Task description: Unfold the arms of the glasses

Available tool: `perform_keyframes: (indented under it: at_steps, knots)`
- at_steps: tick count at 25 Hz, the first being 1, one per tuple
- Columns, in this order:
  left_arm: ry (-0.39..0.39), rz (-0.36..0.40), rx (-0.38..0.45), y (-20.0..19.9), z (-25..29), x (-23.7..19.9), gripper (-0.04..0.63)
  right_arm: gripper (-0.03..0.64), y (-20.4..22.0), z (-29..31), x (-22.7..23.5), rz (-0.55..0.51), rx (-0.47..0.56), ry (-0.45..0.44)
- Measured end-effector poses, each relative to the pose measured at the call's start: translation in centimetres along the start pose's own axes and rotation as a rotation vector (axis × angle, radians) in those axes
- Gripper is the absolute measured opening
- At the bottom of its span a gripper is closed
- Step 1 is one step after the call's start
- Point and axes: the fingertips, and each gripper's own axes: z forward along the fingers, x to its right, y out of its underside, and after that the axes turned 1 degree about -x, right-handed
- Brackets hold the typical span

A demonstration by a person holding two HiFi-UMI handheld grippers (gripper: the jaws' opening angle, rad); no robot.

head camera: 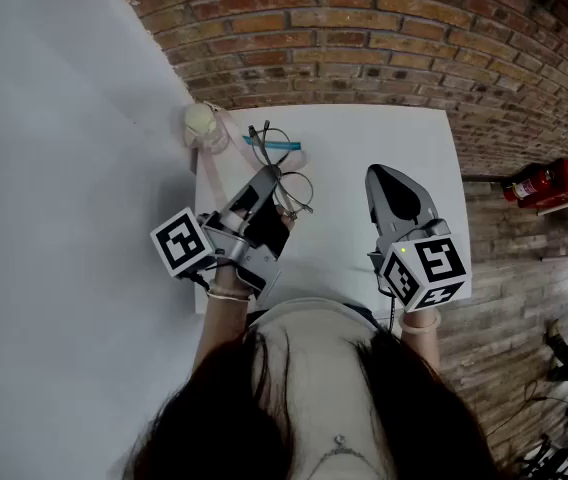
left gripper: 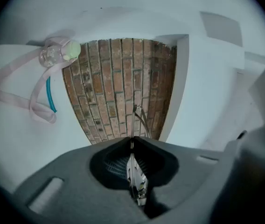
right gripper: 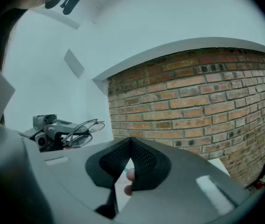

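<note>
1. Counting on my feed, I get one pair of glasses (head camera: 292, 190), one clear jar (head camera: 209, 133), one pale ball (head camera: 199, 120), one pink strap (left gripper: 11, 97), one teal tube (head camera: 269, 143), one white table (head camera: 364, 138) and one red extinguisher (head camera: 544, 181).
2. I run two grippers, and each carries one marker cube: the left cube (head camera: 182, 241) and the right cube (head camera: 426, 268).
3. The only print I can make out is the black-and-white squares on those cubes. The extinguisher's label is too small to read.
4. The jar holds the single ball. The strap runs from the jar along the table's left edge, and the tube lies just beside the jar.
5. My left gripper (head camera: 272, 180) has its jaws clamped on one arm of the glasses. In its own view the patterned arm tip (left gripper: 137, 183) sits pinched between the pads, and the thin wire runs out past the jaw tips.
6. The glasses hang from that grip over the table's left half, lenses away from me. The right gripper view shows them (right gripper: 83, 127) sticking out of the left gripper (right gripper: 48, 129). I cannot tell whether the arms are folded.
7. My right gripper (head camera: 379, 175) hovers over the table's right half, well apart from the glasses. Its jaw tips meet with nothing between them (right gripper: 130, 141).
8. The extinguisher stands off the table, on the right.
</note>
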Motion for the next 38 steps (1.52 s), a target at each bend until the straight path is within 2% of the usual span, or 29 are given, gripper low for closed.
perform_keyframes:
  at_steps: [8,16,38]
  knots:
    - [-0.004,-0.013,0.005,-1.4,0.2,-0.6,0.025,0.006,-0.4,1.0,-0.5,0.016,0.019,-0.028]
    - [0.000,-0.013,0.027,-2.2,-0.4,-0.8,0.025,0.006,-0.7,1.2,-3.0,0.002,0.031,-0.131]
    - [-0.004,-0.031,0.038,-3.1,0.1,-1.5,0.025,0.014,-0.7,2.5,-7.1,-0.025,0.029,-0.325]
